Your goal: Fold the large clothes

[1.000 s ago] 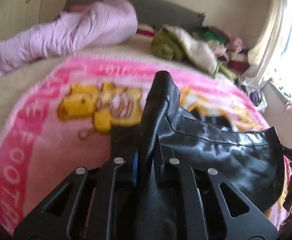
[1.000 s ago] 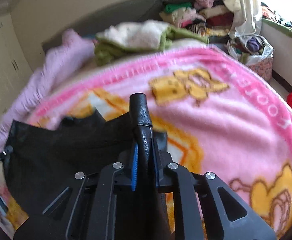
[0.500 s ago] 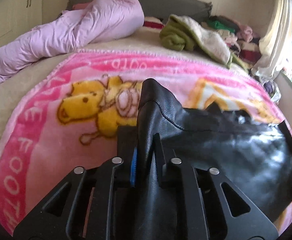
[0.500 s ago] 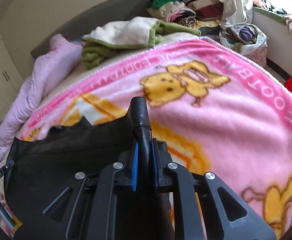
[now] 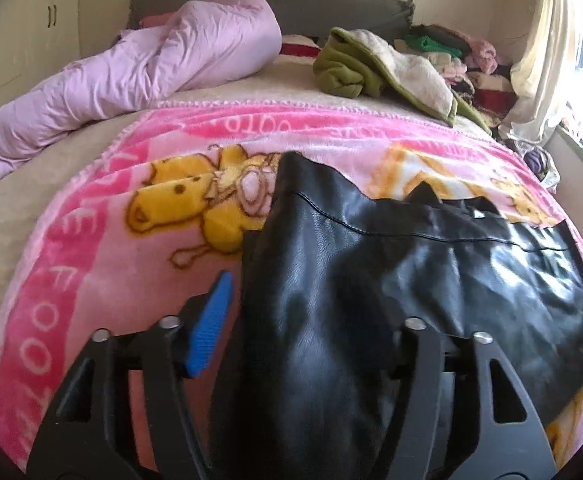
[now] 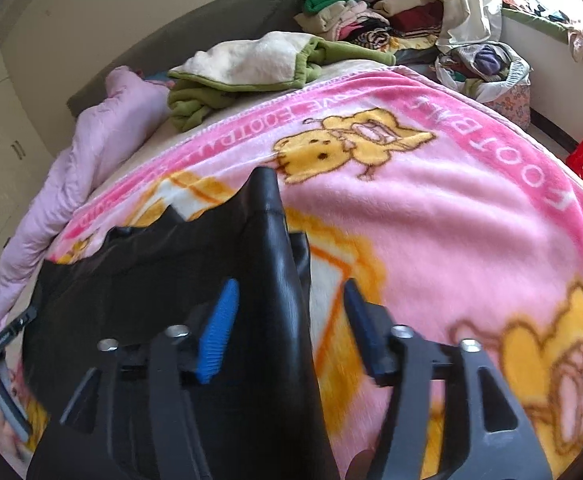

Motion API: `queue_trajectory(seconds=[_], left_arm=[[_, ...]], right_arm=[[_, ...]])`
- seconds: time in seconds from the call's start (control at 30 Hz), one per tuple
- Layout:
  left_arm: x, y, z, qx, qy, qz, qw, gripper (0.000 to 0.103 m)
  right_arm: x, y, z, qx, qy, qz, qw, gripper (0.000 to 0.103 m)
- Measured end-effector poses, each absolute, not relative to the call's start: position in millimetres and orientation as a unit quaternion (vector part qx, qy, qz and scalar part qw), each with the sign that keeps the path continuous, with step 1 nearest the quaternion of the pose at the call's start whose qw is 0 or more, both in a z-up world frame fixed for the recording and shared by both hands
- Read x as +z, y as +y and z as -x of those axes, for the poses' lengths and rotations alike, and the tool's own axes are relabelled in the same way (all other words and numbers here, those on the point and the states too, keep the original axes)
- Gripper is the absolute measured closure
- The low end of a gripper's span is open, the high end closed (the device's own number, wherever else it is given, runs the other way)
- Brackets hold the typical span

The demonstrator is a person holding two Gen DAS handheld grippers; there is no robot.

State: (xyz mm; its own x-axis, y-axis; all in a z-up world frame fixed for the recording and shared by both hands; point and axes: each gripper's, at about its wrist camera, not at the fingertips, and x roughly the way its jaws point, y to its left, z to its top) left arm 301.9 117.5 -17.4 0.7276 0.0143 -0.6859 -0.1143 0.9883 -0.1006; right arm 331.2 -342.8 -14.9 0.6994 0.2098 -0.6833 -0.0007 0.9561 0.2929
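Lying crosswise on the blanket (image 5: 91,280) between both spread, empty grippers (image 5: 315,320) (image 6: 287,320): black garment (image 5: 431,280), one end rising inside each.

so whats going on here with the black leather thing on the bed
A person holding a claw in each hand is folding a black leather garment on a pink cartoon blanket spread over the bed. At this moment the left claw and the right claw are both open, each with a fold of leather standing loose between its fingers. The garment lies stretched between them on the blanket.
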Motion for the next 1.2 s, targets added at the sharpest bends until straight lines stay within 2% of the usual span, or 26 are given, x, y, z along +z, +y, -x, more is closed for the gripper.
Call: queue_trajectory(seconds=[0.13,0.27,0.5,0.53,0.57,0.6,0.67,0.73,0.8,0.87,1.2], left_arm=[[-9,127,-278,0.031,0.366,0.088,0.926,0.029],[-13,134,-257,0.02,0.379,0.113,0.918,0.009],[-51,138,-246,-0.021,0.432,0.173,0.885,0.009],[-55,135,-247,-0.024,0.437,0.176,0.881,0.009],[-60,134,-248,-0.03,0.442,0.185,0.877,0.009],[-64,133,-249,-0.036,0.444,0.197,0.873,0.016],[-69,131,-249,-0.039,0.449,0.209,0.868,0.029],[-65,121,-247,-0.034,0.453,0.174,0.874,0.042],[-59,120,-242,-0.036,0.45,0.162,0.878,0.061],[-54,121,-235,-0.049,0.447,0.166,0.877,0.064],[-42,95,-178,-0.093,0.462,0.122,0.873,0.064]], right_arm=[[-16,-349,-298,0.083,0.388,-0.154,0.905,0.039],[-21,-346,-267,0.111,0.402,-0.159,0.895,0.033],[-42,-346,-248,0.126,0.43,-0.194,0.873,0.033],[-46,-348,-248,0.13,0.43,-0.205,0.87,0.039],[-51,-350,-248,0.143,0.432,-0.227,0.861,0.05],[-52,-350,-246,0.138,0.432,-0.23,0.861,0.053],[-50,-351,-241,0.132,0.424,-0.223,0.868,0.076],[-46,-354,-234,0.144,0.419,-0.237,0.865,0.081],[-39,-351,-224,0.141,0.411,-0.228,0.871,0.083],[-34,-351,-214,0.135,0.404,-0.22,0.878,0.084],[-27,-382,-159,0.126,0.404,-0.231,0.876,0.084]])
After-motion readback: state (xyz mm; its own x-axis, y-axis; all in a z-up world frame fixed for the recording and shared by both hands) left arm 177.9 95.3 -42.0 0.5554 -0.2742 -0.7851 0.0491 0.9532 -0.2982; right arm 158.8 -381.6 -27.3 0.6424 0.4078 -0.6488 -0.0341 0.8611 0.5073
